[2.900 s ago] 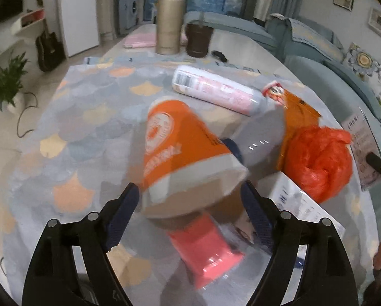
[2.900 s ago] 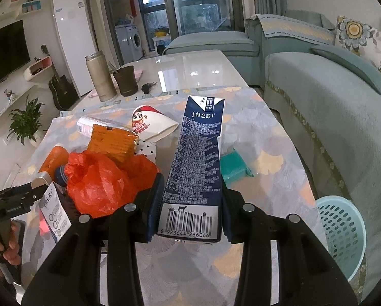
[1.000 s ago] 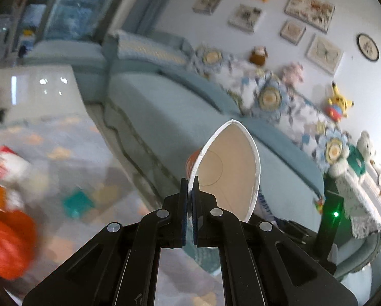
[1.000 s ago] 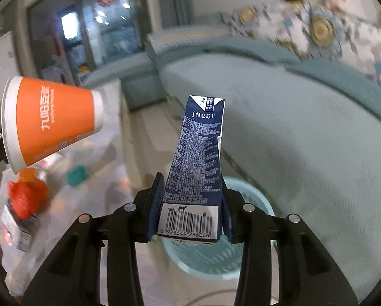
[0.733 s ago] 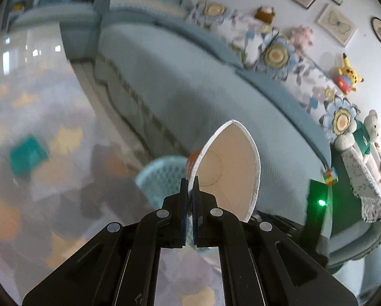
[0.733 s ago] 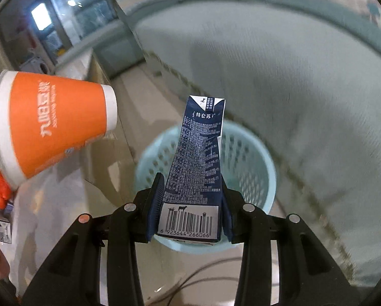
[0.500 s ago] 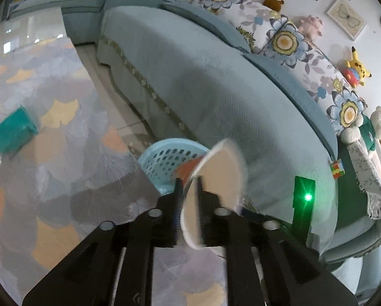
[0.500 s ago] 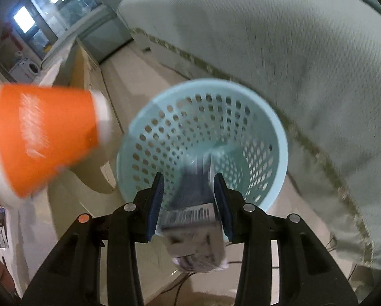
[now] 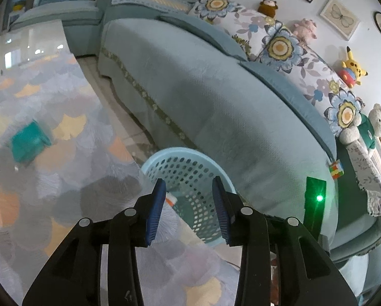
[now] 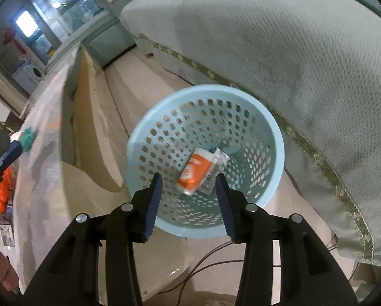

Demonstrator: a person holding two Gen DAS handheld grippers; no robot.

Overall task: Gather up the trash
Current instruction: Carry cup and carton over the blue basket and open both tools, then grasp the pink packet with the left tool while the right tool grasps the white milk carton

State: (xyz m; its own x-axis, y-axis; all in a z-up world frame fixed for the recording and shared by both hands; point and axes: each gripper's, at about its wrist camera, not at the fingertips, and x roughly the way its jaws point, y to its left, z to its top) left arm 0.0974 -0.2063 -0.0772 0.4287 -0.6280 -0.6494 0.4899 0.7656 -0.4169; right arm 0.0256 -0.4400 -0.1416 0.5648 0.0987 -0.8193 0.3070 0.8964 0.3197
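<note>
A light blue perforated basket stands on the floor between the table and the sofa. The orange paper cup and the dark milk carton lie inside it. My right gripper is open and empty just above the basket's near rim. My left gripper is open and empty over the table edge, with the basket beyond it. A bit of the cup shows through the basket's holes.
A teal packet lies on the patterned tablecloth. An orange plastic bag sits at the table's far left. The blue sofa runs close along the basket's right side. A cable lies on the floor.
Both grippers swung from the table to over the basket and opened. The orange cup and the milk carton dropped out of them and now lie in the basket.
</note>
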